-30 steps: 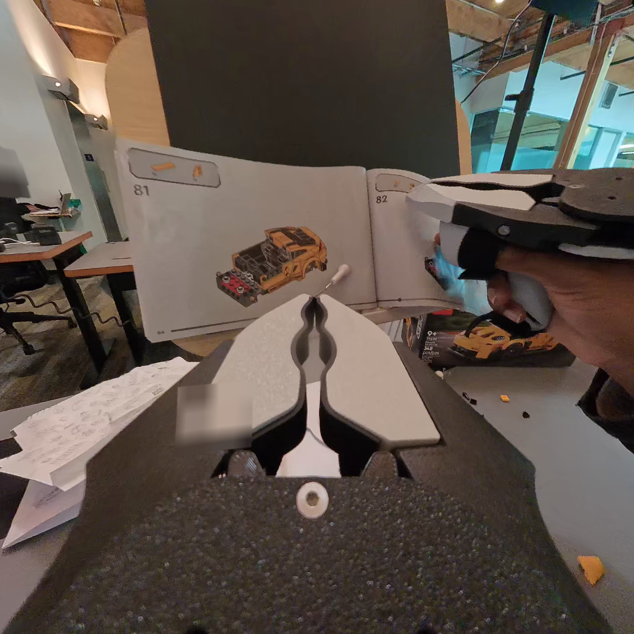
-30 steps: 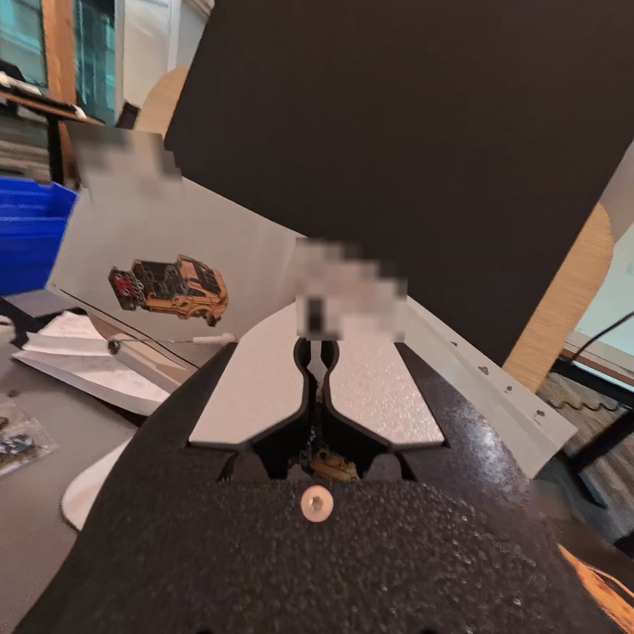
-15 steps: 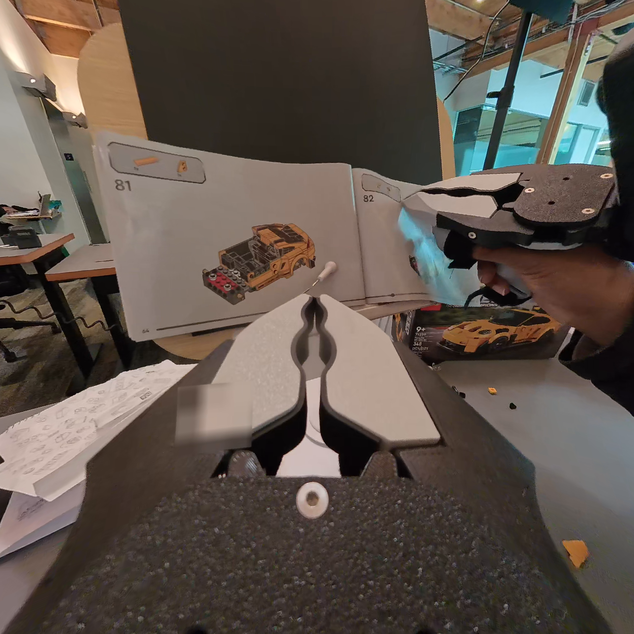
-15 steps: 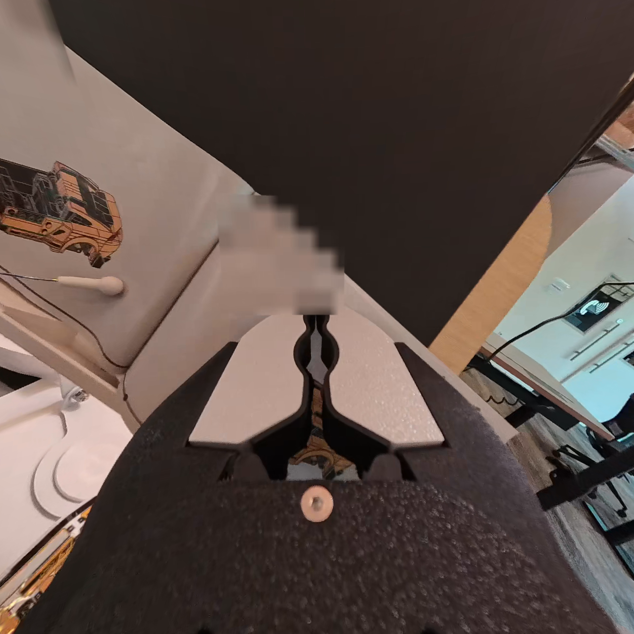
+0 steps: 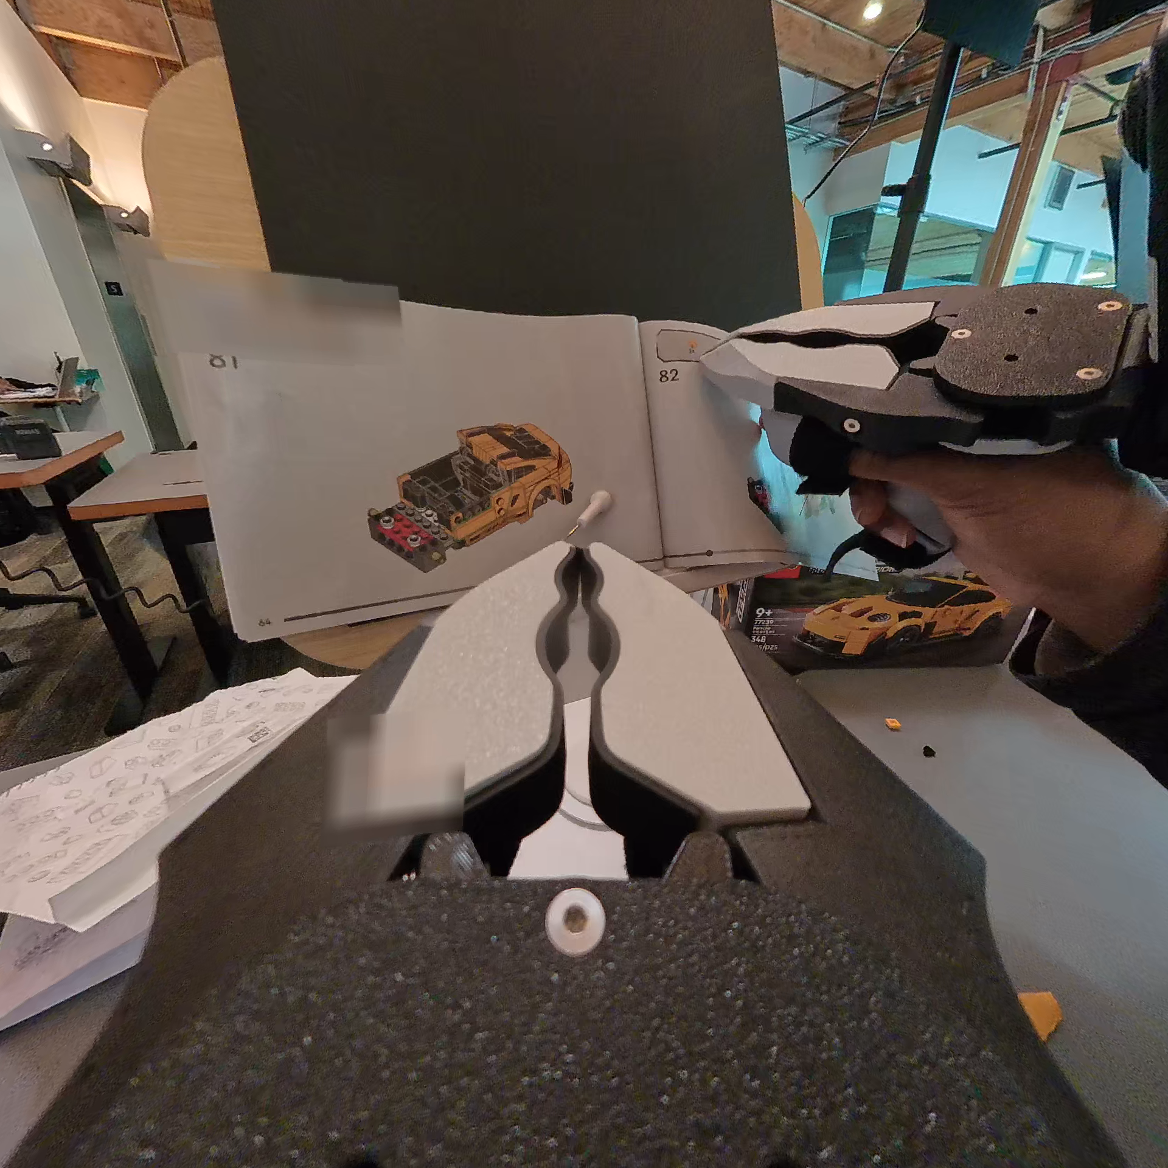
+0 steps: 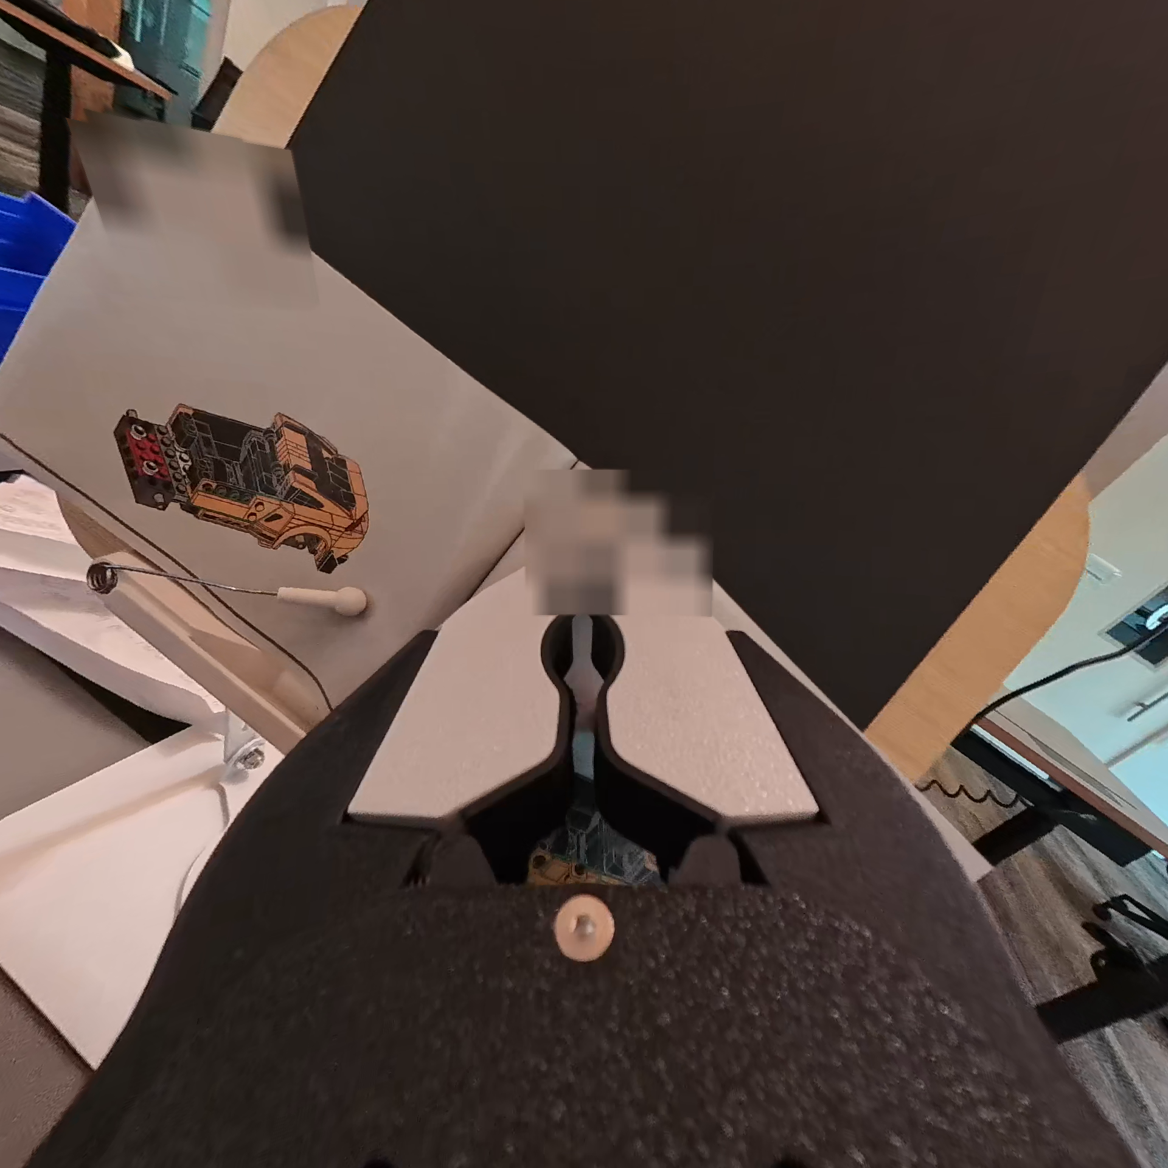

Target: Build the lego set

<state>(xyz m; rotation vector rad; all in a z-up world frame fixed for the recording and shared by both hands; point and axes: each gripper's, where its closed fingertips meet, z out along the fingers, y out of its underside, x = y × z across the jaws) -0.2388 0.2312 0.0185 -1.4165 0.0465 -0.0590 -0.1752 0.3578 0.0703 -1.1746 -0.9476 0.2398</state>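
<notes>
Two closed grippers at a propped-open booklet

The left gripper (image 5: 578, 555) is closed on nothing, just short of a white-tipped wire holder (image 5: 597, 505) on the booklet (image 5: 442, 392). Farther right, the right gripper (image 5: 711, 371) pinches a page (image 5: 692, 480); a blur patch hides its fingertips in its own view.

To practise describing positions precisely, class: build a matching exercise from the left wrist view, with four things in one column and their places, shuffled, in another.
Things:
1. instruction booklet
2. toy car box
3. printed sheets
4. orange piece

Places:
A. loose on the grey table, right foreground
B. propped open in front of the dark panel
C. stacked at the left
D. below the booklet's right-hand page

Pairs: 1-B, 2-D, 3-C, 4-A
</notes>
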